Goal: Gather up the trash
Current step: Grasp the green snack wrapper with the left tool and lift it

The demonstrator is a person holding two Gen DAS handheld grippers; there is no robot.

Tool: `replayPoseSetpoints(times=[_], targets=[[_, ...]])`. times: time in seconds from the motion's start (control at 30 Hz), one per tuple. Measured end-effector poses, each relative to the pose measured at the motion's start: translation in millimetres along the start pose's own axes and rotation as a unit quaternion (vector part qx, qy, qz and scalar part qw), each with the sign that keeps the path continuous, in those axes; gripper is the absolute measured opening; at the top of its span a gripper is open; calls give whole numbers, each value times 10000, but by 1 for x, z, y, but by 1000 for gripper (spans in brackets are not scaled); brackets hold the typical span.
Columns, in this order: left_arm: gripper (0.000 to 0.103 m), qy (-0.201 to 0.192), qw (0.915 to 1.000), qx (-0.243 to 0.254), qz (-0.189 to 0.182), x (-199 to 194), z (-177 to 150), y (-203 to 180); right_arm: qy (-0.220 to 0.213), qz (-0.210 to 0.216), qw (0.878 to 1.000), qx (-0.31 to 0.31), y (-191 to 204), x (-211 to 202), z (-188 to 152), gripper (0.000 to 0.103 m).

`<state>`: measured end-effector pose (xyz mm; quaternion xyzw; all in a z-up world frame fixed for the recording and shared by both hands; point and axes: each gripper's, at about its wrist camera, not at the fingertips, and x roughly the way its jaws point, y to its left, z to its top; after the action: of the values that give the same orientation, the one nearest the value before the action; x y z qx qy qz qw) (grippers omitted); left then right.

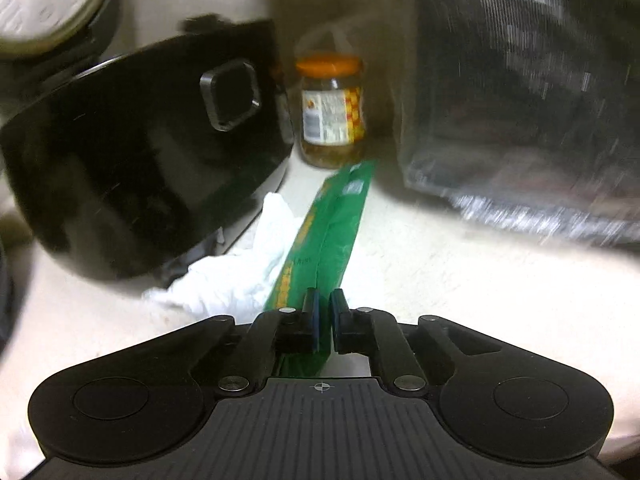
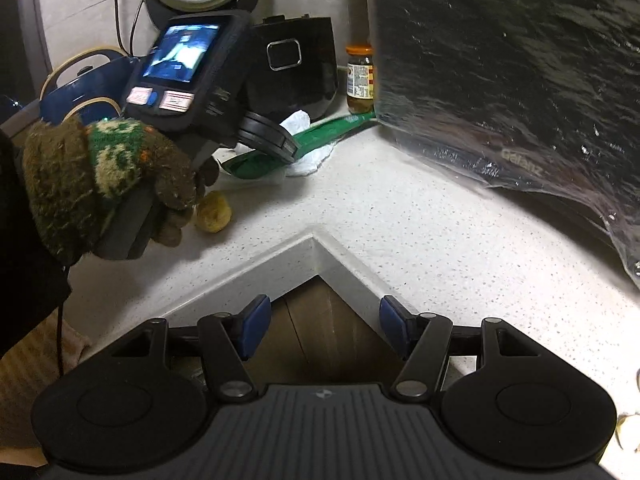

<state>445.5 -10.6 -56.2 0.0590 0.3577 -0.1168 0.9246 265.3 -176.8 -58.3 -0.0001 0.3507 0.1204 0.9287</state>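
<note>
My left gripper (image 1: 324,300) is shut on the near end of a long green wrapper (image 1: 332,224), which stretches away over the white counter toward a jar. A crumpled white tissue (image 1: 236,276) lies just left of the wrapper, against the black cooker. In the right wrist view the left gripper (image 2: 294,148) shows at upper left, held by a gloved hand, with the green wrapper (image 2: 324,132) and tissue (image 2: 308,162) under it. A yellow crumpled scrap (image 2: 214,212) lies near the glove. My right gripper (image 2: 324,326) is open and empty above the counter's inner corner.
A black rice cooker (image 1: 152,152) stands at left with its lid up. An orange-lidded jar (image 1: 332,112) stands at the back. A plastic-covered microwave (image 2: 512,72) fills the right. A blue pot (image 2: 84,88) sits far left. The counter edge (image 2: 316,240) forms a notch.
</note>
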Motion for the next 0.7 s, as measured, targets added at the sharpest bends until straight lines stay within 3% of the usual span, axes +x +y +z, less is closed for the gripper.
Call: replayPoseSetpoints(times=[0.13, 0.3, 0.5, 0.7], targets=[[8, -403, 9979, -439, -235, -46, -8, 17, -111, -110, 9998, 125, -1, -3, 3, 61], [8, -733, 9954, -581, -232, -108, -35, 31, -191, -1, 9995, 261, 5, -1, 10, 61], [8, -617, 9923, -1049, -223, -148, -77, 54, -310, 59, 9995, 51, 27, 6, 18, 61], [8, -342, 9868, -1564, -239, -163, -111, 76, -185, 54, 9998, -36, 41, 20, 23, 61]])
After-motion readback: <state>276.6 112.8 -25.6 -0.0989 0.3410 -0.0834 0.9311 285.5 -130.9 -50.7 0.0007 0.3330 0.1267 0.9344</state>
